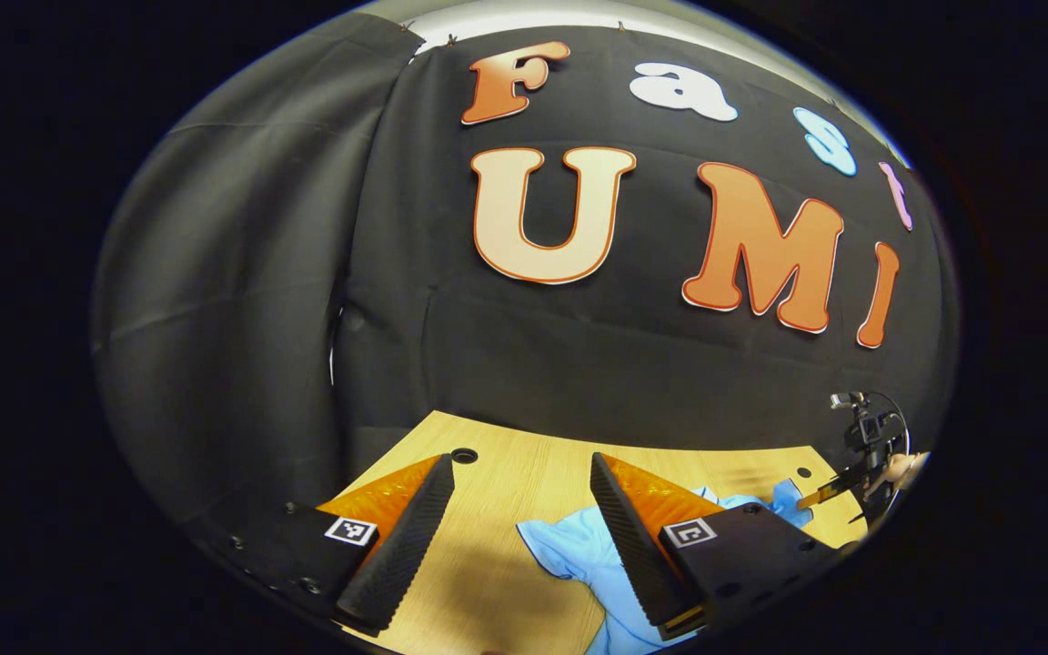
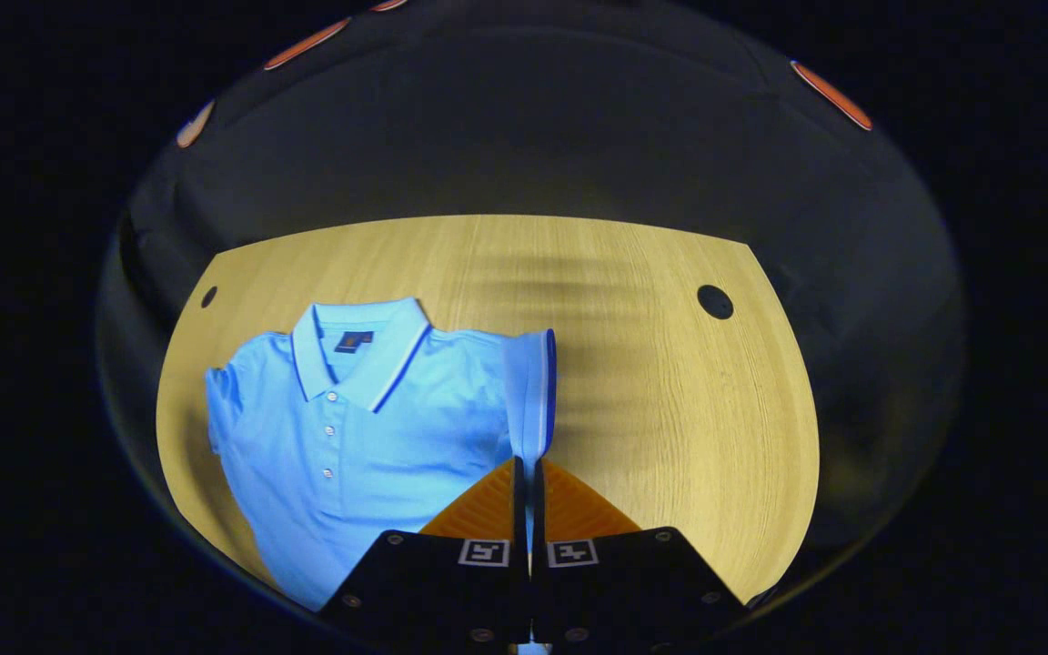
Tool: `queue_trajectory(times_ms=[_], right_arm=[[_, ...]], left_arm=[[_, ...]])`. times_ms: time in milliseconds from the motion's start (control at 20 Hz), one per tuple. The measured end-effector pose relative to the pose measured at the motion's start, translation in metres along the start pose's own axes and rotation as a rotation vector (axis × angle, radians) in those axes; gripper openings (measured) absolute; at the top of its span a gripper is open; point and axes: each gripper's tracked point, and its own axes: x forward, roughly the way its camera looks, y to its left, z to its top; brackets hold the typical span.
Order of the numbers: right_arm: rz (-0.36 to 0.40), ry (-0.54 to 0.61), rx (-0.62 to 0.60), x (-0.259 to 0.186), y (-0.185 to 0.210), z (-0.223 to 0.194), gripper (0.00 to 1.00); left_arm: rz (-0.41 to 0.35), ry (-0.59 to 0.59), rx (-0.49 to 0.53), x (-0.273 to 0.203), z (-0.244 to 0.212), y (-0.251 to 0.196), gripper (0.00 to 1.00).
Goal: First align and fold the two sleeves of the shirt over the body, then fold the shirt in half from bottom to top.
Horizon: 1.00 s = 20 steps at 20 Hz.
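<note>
Table (image 2: pixel 670 382) wooden, light; shirt (image 2: pixel 369 428) flat, right claw (image 2: pixel 529 482) pinching sleeve (image 2: pixel 531 400).

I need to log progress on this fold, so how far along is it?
Nothing looks finished yet. The shirt lies flat on the table, collar up, its far sleeve spread out. In hand: the right tool is shut on the near sleeve, lifting it. The left tool hangs open. Left: both sleeve folds, then the bottom-to-top fold.
</note>
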Motion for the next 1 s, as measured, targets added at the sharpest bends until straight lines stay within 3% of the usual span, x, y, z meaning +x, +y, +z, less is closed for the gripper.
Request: queue_trajectory(times_ms=[300,700,1000], right_arm=[[0.093,-0.024,-0.017,-0.023,0.073,0.0,0.01],[0.164,0.06,-0.104,-0.008,0.149,-0.036,0.02],[0.21,0.102,-0.126,-0.007,0.18,-0.053,0.12]], left_arm=[[-0.018,-0.02,-0.006,-0.009,0.008,0.021,0.99],[-0.047,-0.006,-0.007,-0.014,0.005,0.031,0.99],[-0.048,0.017,-0.01,-0.014,0.001,0.033,0.99]])
